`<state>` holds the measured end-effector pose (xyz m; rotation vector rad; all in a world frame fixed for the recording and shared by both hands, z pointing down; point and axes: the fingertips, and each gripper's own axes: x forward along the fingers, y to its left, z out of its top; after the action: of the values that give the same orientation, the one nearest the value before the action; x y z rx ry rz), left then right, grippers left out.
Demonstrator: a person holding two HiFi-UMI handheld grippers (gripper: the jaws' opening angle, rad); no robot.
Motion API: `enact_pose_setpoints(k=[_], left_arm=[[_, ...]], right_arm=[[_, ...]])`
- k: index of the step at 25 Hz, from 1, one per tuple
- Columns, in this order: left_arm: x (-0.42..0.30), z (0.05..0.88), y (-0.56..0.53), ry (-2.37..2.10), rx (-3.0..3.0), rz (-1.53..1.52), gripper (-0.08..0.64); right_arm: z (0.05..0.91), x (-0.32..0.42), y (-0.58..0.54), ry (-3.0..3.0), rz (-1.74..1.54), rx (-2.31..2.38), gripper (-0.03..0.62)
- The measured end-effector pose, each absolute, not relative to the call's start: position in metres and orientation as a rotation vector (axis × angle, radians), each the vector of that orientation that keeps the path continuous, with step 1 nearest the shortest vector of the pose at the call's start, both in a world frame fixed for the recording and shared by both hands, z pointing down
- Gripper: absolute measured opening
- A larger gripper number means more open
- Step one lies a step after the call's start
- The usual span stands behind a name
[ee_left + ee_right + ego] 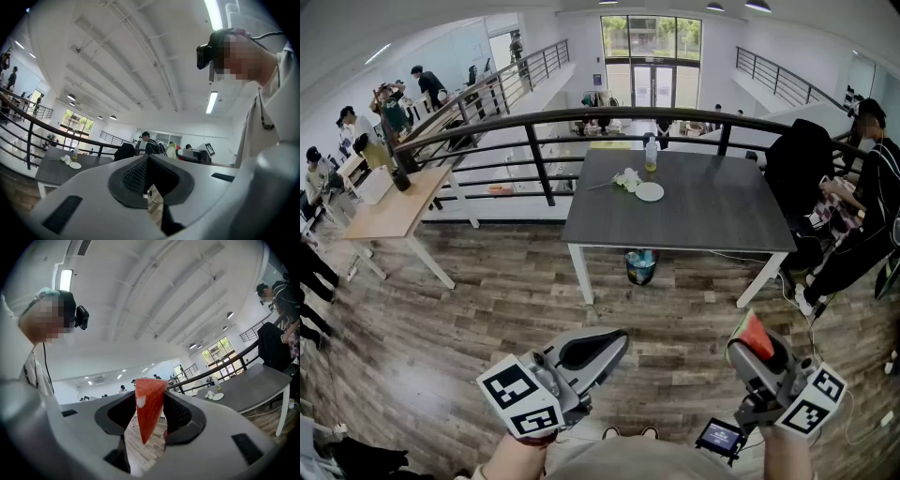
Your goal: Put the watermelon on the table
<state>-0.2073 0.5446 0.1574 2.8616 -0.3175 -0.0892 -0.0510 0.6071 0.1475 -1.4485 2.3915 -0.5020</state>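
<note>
A red wedge of watermelon (pixel 757 335) with a green rind sits between the jaws of my right gripper (pixel 750 343), low at the right of the head view. In the right gripper view the watermelon (pixel 149 409) stands point down, and the right gripper (pixel 151 401) is shut on its two sides. My left gripper (pixel 615 343) is held beside it at the lower middle, shut with nothing in it; its jaws meet at the tip (pixel 147 158). The dark grey table (pixel 703 211) stands ahead across the wood floor, apart from both grippers.
On the table are a white plate (pixel 650 191), a bottle (pixel 651 154) and white flowers (pixel 626 178). A bin (pixel 640 266) stands under it. A person in black (pixel 862 220) is at its right end. A black railing (pixel 534 155) runs behind it, and a light wooden table (pixel 394 208) stands at the left.
</note>
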Motion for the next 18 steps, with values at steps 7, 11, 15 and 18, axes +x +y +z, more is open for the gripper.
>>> enact_pose_setpoints(k=[7,11,15,18], left_arm=[[-0.205,0.160,0.546,-0.334,2.867,-0.076,0.003],[-0.208,0.160,0.550,-0.339,2.854,-0.080,0.003],[-0.199,0.160,0.551,-0.325,2.863,-0.077,0.003],[-0.186,0.166,0.552,-0.293,2.858,-0.066,0.003]], right_arm=[[0.144,-0.050,0.605,2.405,-0.489,-1.437,0.195],[0.144,-0.051,0.610,2.412,-0.501,-1.440,0.195],[0.140,-0.041,0.608,2.401,-0.518,-1.406,0.195],[0.142,-0.031,0.613,2.406,-0.518,-1.397,0.195]])
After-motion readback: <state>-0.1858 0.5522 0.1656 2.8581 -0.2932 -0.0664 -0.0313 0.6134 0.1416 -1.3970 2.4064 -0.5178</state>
